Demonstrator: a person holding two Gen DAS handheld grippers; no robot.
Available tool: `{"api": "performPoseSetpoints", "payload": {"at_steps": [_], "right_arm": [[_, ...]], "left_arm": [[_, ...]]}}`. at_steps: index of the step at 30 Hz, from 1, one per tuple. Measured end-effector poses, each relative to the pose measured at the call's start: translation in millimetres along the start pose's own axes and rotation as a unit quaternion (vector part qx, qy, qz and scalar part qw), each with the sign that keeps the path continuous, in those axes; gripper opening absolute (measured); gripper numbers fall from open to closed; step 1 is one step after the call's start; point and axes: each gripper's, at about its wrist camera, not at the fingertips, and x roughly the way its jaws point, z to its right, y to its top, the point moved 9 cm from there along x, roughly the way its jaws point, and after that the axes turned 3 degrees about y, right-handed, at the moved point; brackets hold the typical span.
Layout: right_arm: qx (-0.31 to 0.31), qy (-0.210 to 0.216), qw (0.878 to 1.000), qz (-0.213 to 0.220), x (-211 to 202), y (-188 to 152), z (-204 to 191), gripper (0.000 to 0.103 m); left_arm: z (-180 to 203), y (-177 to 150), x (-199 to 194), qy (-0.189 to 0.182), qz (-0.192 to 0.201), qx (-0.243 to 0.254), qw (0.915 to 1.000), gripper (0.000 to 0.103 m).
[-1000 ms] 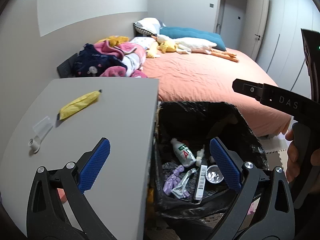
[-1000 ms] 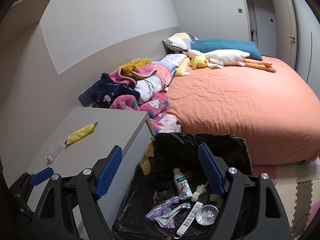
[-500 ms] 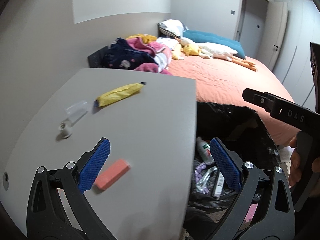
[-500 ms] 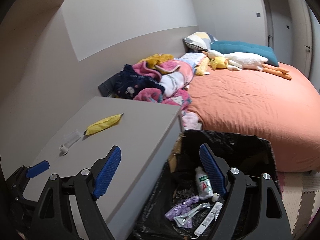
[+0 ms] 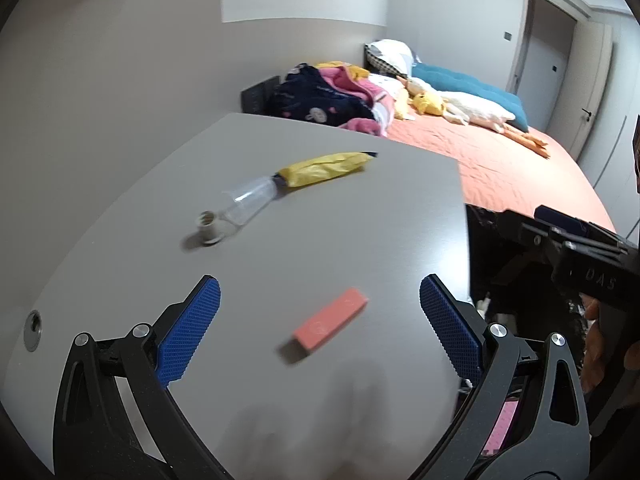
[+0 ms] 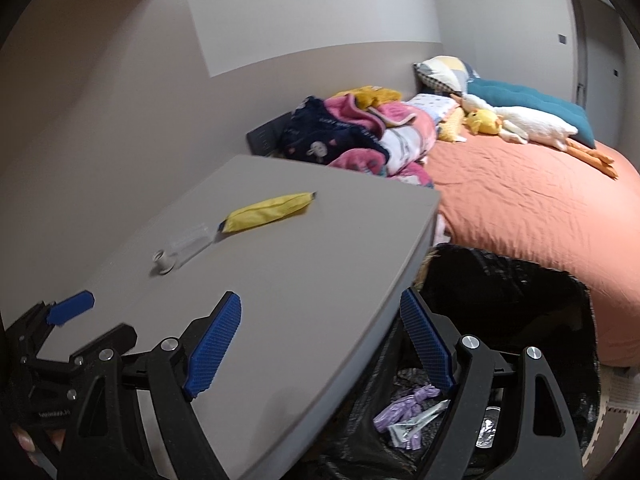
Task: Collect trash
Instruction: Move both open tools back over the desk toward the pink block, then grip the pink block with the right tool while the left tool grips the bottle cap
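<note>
With its blue-padded jaws spread wide and nothing between them, the left gripper (image 5: 316, 332) hangs over the grey tabletop (image 5: 360, 232), angled down at a pink block (image 5: 330, 322) lying just ahead of the pads at lower centre of the left wrist view. The spread looks set for straddling that block, apparently the next piece of trash to go. Beyond it, toward the upper left of the frame, a small white cap (image 5: 208, 228) sits beside a clear plastic tube (image 5: 252, 200), whose far end meets a crumpled yellow wrapper (image 5: 324, 168); all three lie well apart from the block. The right gripper (image 6: 320, 340), likewise wide and empty, straddles the tabletop's edge in its own view. To its lower right, a black-lined trash bin (image 6: 500, 300) stands against the tabletop's side, close enough for short drops, and already holds a purple scrap (image 6: 404, 400) and a foil piece. An orange-covered bed (image 6: 520, 200) with heaped clothes fills the upper right.
</note>
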Motion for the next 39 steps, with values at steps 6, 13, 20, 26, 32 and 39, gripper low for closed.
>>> {"api": "performPoseSetpoints", "payload": {"at_steps": [6, 13, 20, 26, 32, 39], "right_arm": [[-0.026, 0.018, 0.999, -0.018, 15, -13, -33, 0.082], [-0.058, 0.041, 0.996, -0.049, 35, -35, -74, 0.082], [-0.084, 0.054, 0.992, -0.076, 55, -53, -103, 0.082], [-0.112, 0.057, 0.987, -0.096, 70, -68, -121, 0.082], [-0.136, 0.041, 0.984, -0.112, 88, -76, -128, 0.082], [-0.151, 0.033, 0.981, -0.115, 102, -78, -129, 0.065]], "left_arm": [[-33, -8, 1, 0.020, -0.005, -0.023, 0.9995, 0.097], [-63, -17, 8, 0.035, -0.017, -0.041, 0.9984, 0.097], [-89, -24, 20, 0.042, -0.027, -0.059, 0.9970, 0.097], [-105, -26, 32, 0.044, -0.036, -0.068, 0.9961, 0.097], [-114, -26, 43, 0.041, -0.043, -0.074, 0.9955, 0.097], [-115, -23, 62, 0.036, -0.051, -0.072, 0.9954, 0.097]]}}
